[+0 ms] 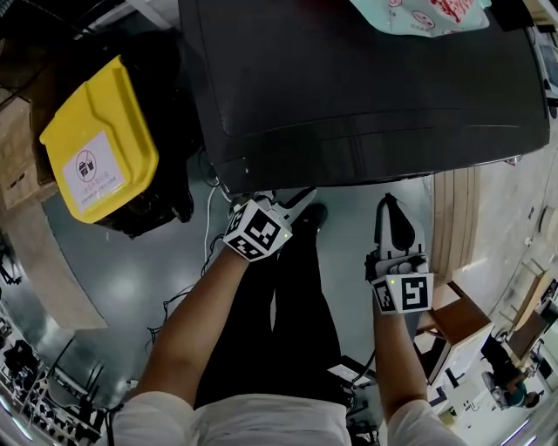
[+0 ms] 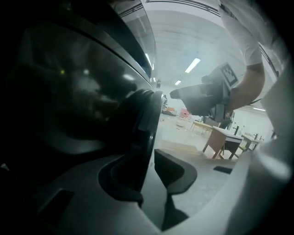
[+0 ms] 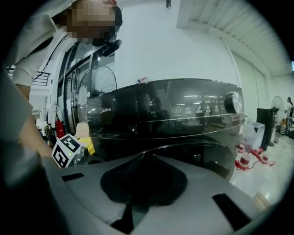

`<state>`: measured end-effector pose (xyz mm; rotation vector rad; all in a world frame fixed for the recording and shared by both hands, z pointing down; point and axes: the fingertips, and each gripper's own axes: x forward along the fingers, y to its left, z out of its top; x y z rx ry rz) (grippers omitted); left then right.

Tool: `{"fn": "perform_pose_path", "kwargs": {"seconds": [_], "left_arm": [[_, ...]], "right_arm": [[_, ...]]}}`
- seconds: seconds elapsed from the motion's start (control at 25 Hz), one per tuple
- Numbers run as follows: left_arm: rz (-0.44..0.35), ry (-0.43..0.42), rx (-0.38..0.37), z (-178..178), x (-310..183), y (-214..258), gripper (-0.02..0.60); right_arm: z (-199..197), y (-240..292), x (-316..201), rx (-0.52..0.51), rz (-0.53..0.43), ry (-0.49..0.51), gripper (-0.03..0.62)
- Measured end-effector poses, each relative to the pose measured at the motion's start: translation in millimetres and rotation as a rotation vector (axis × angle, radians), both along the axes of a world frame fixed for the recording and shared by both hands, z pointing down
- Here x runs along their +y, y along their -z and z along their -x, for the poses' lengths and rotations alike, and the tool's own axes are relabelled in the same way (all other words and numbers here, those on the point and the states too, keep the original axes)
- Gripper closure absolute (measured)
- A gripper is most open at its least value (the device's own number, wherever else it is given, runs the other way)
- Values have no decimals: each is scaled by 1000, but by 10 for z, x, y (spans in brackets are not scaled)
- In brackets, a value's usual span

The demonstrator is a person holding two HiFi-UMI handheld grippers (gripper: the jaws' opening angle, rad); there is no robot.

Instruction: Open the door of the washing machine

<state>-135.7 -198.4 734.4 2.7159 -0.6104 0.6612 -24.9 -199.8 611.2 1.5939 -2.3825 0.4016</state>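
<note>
The black front-loading washing machine (image 1: 366, 78) stands before me, its control panel (image 3: 183, 110) facing the right gripper view above the round dark door (image 3: 206, 156). My left gripper (image 1: 301, 202) is at the front of the machine. In the left gripper view the door's thick rim (image 2: 144, 124) runs down between the jaws of the left gripper (image 2: 149, 172). The left pad (image 2: 119, 183) lies behind the rim, and a bright gap separates the rim from the right pad (image 2: 177, 172). My right gripper (image 1: 390, 209) hangs to the right, off the machine, shut and empty (image 3: 142, 179).
A yellow-lidded bin (image 1: 100, 144) stands left of the machine. A pink-and-white bag (image 1: 418, 13) lies on its top. Cables (image 1: 187, 296) trail on the floor by my legs. A wooden table (image 2: 220, 140) and wooden furniture (image 1: 458, 318) are to the right.
</note>
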Motion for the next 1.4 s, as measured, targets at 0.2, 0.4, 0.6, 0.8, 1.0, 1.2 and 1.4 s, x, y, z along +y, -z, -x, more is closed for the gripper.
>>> {"fn": "perform_pose_path", "kwargs": {"seconds": [0.2, 0.4, 0.6, 0.8, 1.0, 1.2, 1.4], "left_arm": [[35, 60, 16, -3, -3, -18, 472], [8, 3, -48, 24, 43, -79, 488], [-15, 33, -58, 21, 17, -57, 489], [-11, 12, -86, -11, 164, -78, 495], [20, 51, -70, -215, 672, -94, 499], [23, 69, -125, -577, 1412, -177, 503], [100, 134, -87, -1196, 2006, -146, 486]], "right_arm": [[-53, -33, 109, 36, -12, -12, 554], [-115, -69, 284, 37, -23, -59, 554], [-222, -135, 573, 42, -26, -74, 554], [-343, -283, 869, 25, -5, -67, 554], [-624, -189, 1189, 23, -35, -94, 554], [-1027, -89, 1616, 36, -37, -143, 554], [-1577, -22, 2192, 37, -21, -243, 554]]}}
